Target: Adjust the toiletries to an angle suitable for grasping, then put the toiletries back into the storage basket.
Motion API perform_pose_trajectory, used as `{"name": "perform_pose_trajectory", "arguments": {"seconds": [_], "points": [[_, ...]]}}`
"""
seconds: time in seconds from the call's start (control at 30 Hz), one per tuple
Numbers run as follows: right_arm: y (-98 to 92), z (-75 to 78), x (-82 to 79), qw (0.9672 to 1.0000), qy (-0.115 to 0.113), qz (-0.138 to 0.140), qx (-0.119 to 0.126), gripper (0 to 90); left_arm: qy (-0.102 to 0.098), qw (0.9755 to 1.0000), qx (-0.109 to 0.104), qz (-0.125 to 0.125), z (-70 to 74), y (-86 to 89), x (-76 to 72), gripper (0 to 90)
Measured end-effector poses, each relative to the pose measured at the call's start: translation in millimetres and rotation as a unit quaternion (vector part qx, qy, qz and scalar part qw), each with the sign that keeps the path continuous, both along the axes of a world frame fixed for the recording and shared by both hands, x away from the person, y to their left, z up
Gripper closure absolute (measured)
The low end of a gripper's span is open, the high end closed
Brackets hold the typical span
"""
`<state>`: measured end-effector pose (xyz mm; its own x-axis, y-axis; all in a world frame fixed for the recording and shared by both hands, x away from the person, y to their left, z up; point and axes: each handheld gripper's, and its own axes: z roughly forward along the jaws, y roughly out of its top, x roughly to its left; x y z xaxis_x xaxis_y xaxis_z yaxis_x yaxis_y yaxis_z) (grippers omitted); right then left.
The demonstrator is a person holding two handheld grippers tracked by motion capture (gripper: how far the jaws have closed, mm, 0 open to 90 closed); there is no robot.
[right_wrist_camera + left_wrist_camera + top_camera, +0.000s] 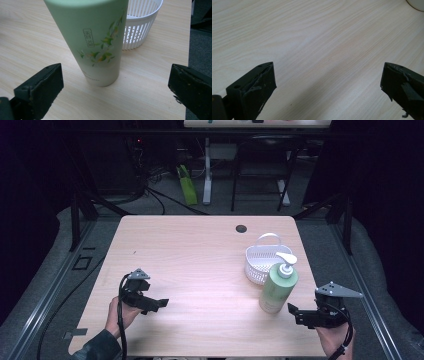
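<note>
A light wooden table (200,255) seen from above, with a person's two hands coming in from the near edge, each holding a black two-jaw gripper.

On the right side of the table stands a pale green pump bottle (278,289), upright, with a white pump head on top. In the right gripper view the bottle (96,40) shows a small floral print and a framed label of characters (too small to read). Just behind the bottle, touching or nearly so, sits a white slotted plastic basket (260,262) with a looped handle; the same basket (140,27) appears behind the bottle in the right gripper view.

The right gripper (301,313) is held low near the table's near right corner, just beside the bottle's base and pointing towards it. Its jaws stand wide apart, with the bottle ahead of them and not between them.

The left gripper (156,304) is at the near left, well apart from the bottle, angled towards the middle of the table. Its jaws are also spread wide, over bare wood.

A small dark round hole (241,228) marks the far side of the tabletop.
</note>
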<state>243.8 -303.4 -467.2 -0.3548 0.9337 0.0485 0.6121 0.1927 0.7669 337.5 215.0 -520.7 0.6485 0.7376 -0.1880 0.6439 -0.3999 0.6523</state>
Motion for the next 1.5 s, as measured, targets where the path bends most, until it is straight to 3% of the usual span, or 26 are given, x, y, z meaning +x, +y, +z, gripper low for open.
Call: {"name": "perform_pose_trajectory", "arguments": {"seconds": [0.23, 0.4, 0.73, 0.83, 1.5], "points": [[4.7, 4.7, 1.9, 0.9999, -0.012, 0.006, 0.005, 0.0, 0.005, 1.0000, -0.005, -0.001, -0.3, -0.4, 0.3, 0.0], [6.3, 8.4, 3.5, 0.9997, -0.024, 0.003, 0.001, 0.0, 0.014, 0.9997, -0.021, 0.005, -0.7, 1.1, 0.6, 0.0], [12.4, 19.6, 5.7, 0.9987, -0.050, 0.009, 0.003, 0.0, 0.016, 0.9996, -0.024, 0.007, -1.2, 1.4, 0.6, 0.0], [14.8, 23.8, 6.3, 0.9982, -0.060, 0.009, 0.004, 0.0, 0.022, 0.9990, -0.038, 0.008, -1.1, 2.0, 0.8, 0.0], [37.0, 49.4, 23.7, 0.9933, -0.113, 0.020, 0.012, 0.0, 0.023, 0.9991, -0.035, 0.007, -2.8, 1.3, 0.9, 0.0]]}}
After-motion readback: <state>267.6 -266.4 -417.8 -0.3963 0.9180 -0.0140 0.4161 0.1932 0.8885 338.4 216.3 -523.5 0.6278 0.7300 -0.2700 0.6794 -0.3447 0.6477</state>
